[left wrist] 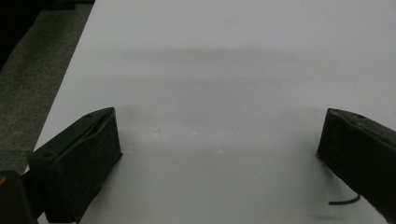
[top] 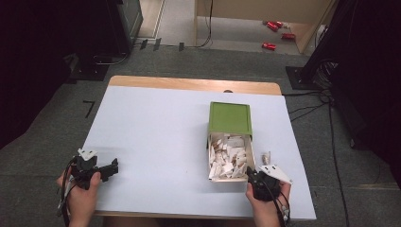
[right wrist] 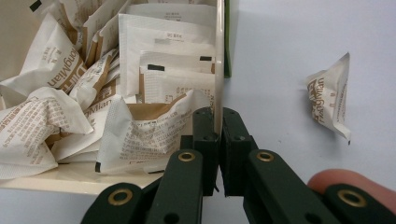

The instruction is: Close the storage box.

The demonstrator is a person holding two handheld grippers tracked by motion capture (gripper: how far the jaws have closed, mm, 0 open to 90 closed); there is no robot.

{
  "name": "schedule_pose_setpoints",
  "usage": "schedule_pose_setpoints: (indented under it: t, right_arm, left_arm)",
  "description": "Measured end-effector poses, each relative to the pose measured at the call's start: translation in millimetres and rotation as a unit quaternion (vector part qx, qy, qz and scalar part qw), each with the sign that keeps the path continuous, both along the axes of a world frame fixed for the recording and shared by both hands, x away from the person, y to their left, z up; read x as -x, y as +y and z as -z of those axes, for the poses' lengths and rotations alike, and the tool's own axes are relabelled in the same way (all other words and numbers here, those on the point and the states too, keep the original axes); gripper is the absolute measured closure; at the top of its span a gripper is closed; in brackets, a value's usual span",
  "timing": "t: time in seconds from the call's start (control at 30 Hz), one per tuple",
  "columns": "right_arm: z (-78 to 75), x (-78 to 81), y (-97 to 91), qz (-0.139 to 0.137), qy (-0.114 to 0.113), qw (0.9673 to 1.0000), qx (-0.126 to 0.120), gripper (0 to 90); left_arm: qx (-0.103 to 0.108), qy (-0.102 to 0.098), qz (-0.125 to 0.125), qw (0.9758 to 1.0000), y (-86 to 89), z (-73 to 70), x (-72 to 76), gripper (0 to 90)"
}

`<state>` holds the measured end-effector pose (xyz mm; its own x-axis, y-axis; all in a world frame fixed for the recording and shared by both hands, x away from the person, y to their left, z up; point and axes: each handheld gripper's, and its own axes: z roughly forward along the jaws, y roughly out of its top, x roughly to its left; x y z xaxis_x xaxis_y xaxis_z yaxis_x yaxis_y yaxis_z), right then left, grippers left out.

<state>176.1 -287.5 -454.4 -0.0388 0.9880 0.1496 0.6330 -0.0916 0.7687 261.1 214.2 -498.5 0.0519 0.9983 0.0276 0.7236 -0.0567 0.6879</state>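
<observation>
Cardboard sachet drawer (top: pixel 211 161) stands pulled out of its green sleeve (top: pixel 230 118); right gripper (right wrist: pixel 218 135) fingers pinch the drawer's side wall. One sachet (right wrist: pixel 330 95) lies outside, right of the drawer. Left gripper (left wrist: pixel 219 140) waits wide open and empty on the desk (top: pixel 151 137); work appears early.

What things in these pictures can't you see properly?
- Drawer's far end: high view, hidden under the green sleeve.
- Lower packets: right gripper view, buried under upper ones.
- Packet print: high view, too small.
- Red things on floor: high view, too small to name.
- Right gripper, shut on the drawer wall: bottom edge cuts it.
</observation>
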Motion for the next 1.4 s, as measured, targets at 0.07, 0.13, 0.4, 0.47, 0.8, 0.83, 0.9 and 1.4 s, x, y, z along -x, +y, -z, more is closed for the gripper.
schedule_pose_setpoints:
  t: [0.07, 0.13, 0.4, 0.47, 0.8, 0.83, 0.9, 1.4]
  right_arm:
    - [-0.6, -1.0, 0.7, 0.006, 0.002, 1.0, -0.002, 88.0]
    - [-1.0, -2.3, 1.6, 0.014, 0.003, 0.9999, -0.001, 88.2]
    - [-1.8, -9.0, 3.1, 0.033, 0.007, 0.9994, -0.005, 88.1]
    - [-1.7, -12.0, 2.9, 0.034, 0.007, 0.9994, -0.004, 88.1]
    - [-4.6, -31.6, 9.3, 0.032, 0.004, 0.9995, -0.004, 87.5]
    - [-5.3, -34.0, 9.6, 0.033, 0.004, 0.9994, -0.004, 87.5]
    - [-5.2, -38.8, 9.5, 0.036, 0.003, 0.9993, -0.004, 87.4]
    - [-5.0, -46.3, 1.8, 0.009, -0.012, 0.9994, -0.03, 73.4]
  left_arm:
    - [0.0, 0.0, 0.0, 1.0, 0.0, 0.0, 0.0, 0.0]
    - [0.0, 0.0, 0.0, 1.0, 0.0, 0.0, 0.0, 0.0]
    - [0.0, 0.0, 0.0, 1.0, 0.0, 0.0, 0.0, 0.0]
    - [0.0, 0.0, 0.0, 1.0, 0.0, 0.0, 0.0, 0.0]
    - [0.0, 0.0, 0.0, 1.0, 0.0, 0.0, 0.0, 0.0]
    - [0.0, 0.0, 0.0, 1.0, 0.0, 0.0, 0.0, 0.0]
    - [0.0, 0.0, 0.0, 1.0, 0.0, 0.0, 0.1, 0.0]
    - [0.0, 0.0, 0.0, 1.0, 0.0, 0.0, 0.1, 0.0]
